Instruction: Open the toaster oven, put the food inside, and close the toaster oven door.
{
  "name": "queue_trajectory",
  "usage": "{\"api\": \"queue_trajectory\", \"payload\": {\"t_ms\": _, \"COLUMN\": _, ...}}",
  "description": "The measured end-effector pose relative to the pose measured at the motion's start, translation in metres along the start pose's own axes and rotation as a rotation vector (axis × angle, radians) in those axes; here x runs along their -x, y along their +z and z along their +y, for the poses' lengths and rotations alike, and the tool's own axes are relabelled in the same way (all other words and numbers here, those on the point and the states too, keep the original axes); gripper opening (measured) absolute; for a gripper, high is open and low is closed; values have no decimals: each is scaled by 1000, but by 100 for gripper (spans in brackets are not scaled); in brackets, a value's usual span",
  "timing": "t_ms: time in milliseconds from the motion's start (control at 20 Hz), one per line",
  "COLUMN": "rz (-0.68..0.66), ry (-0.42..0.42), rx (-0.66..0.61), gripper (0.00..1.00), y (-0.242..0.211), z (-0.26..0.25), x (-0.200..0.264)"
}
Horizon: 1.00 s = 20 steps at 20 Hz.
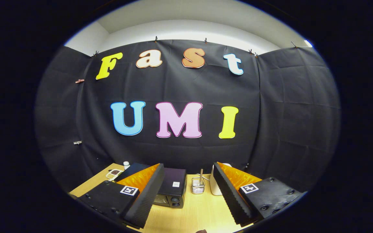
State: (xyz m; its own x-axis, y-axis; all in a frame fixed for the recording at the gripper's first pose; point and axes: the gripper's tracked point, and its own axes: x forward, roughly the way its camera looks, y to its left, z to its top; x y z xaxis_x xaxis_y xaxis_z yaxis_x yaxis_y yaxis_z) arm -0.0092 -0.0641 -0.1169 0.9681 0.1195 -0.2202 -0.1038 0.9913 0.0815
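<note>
Claw: gripper (186, 197) held well above the table, fingers spread wide with nothing between them; one finger (141, 200) sits at lower left of the frame, the other at lower right.
Gap between the fingers: bare wood of the table (199, 213) shows through it, at lower centre.
Toaster oven: toaster oven (172, 189), a dark box just beyond the left finger, at lower centre-left; that finger hides part of it. Two round knobs show low on its front. Whether the door is open or closed cannot be told, since the front is seen steeply from above and half covered.
Handling, judged: a rigid metal-and-glass body, probably heavy enough to stay put under a gentle pull. The door is likely hinged and stiff; its handle, hidden at this angle, would be the place to take hold, with both fingers across the bar.
Food: cannot be made out on the table or in the oven.
Beyond the gap: small wire holder (198, 186) with an upright stick in it, at lower centre.
Right of that: white object (215, 184), partly behind the right finger.
Far left corner of the table: small bottle (126, 164) and a flat packet (113, 174).
</note>
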Motion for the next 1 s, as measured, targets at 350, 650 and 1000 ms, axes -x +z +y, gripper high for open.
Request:
{"api": "queue_trajectory", "payload": {"t_ms": 350, "rz": 31, "ry": -7, "rx": -32, "gripper": 98, "y": -13, "z": -23, "x": 3}}
{"api": "queue_trajectory", "payload": {"t_ms": 650, "rz": -17, "ry": -32, "rx": -60, "gripper": 98, "y": 1, "z": -39, "x": 8}}
{"api": "queue_trajectory", "payload": {"t_ms": 1000, "rz": -22, "ry": -50, "rx": -65, "gripper": 98, "y": 3, "z": -48, "x": 11}}
